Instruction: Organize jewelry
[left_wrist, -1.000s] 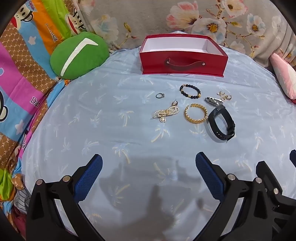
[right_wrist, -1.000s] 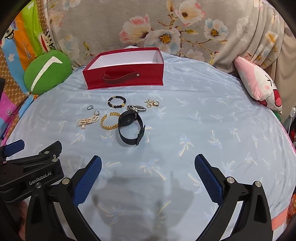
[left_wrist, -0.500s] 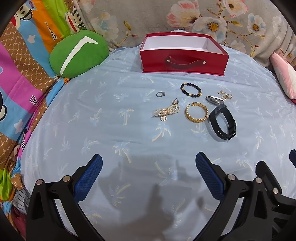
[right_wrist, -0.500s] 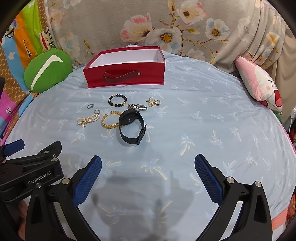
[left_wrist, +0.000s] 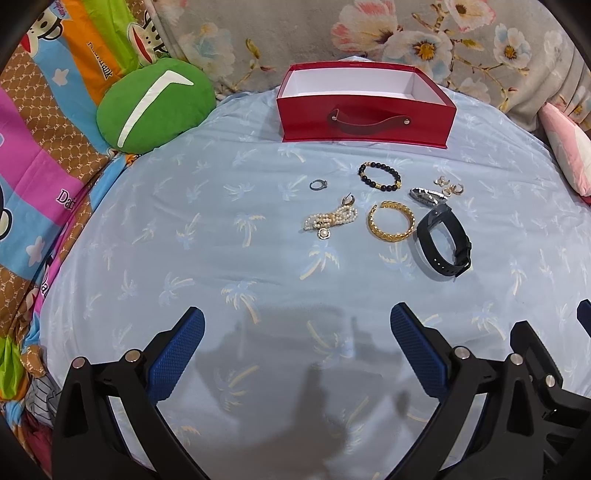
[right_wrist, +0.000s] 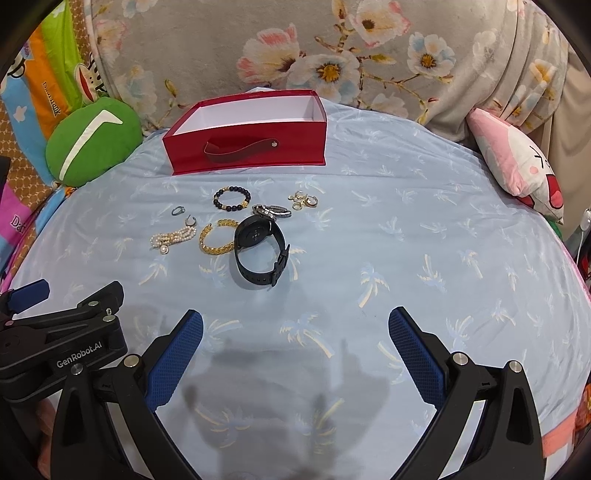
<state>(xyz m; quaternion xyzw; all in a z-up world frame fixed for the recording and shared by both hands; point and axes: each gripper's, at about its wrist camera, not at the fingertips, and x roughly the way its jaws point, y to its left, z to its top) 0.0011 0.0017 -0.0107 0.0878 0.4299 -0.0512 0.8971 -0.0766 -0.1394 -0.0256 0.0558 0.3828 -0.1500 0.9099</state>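
Observation:
An open red box (left_wrist: 365, 123) (right_wrist: 247, 147) with a white inside stands at the far side of the blue sheet. In front of it lie a black bead bracelet (left_wrist: 379, 176) (right_wrist: 231, 198), a silver ring (left_wrist: 318, 184), a pearl bracelet (left_wrist: 330, 219) (right_wrist: 173, 237), a gold cuff (left_wrist: 390, 226) (right_wrist: 218, 241), a black smartwatch (left_wrist: 445, 243) (right_wrist: 258, 251), a silver watch (left_wrist: 427, 195) and small gold earrings (left_wrist: 448, 186) (right_wrist: 304, 199). My left gripper (left_wrist: 295, 332) and right gripper (right_wrist: 295, 332) are both open and empty, well short of the jewelry.
A green round cushion (left_wrist: 151, 107) sits at the far left, a pink pillow (right_wrist: 517, 162) at the far right. A floral blanket (right_wrist: 332, 55) rises behind the box. The left gripper's body (right_wrist: 62, 343) shows at the right wrist view's lower left.
Both grippers have drawn back or tilted slightly, so the box and jewelry sit a little lower in view. Nothing on the sheet has moved.

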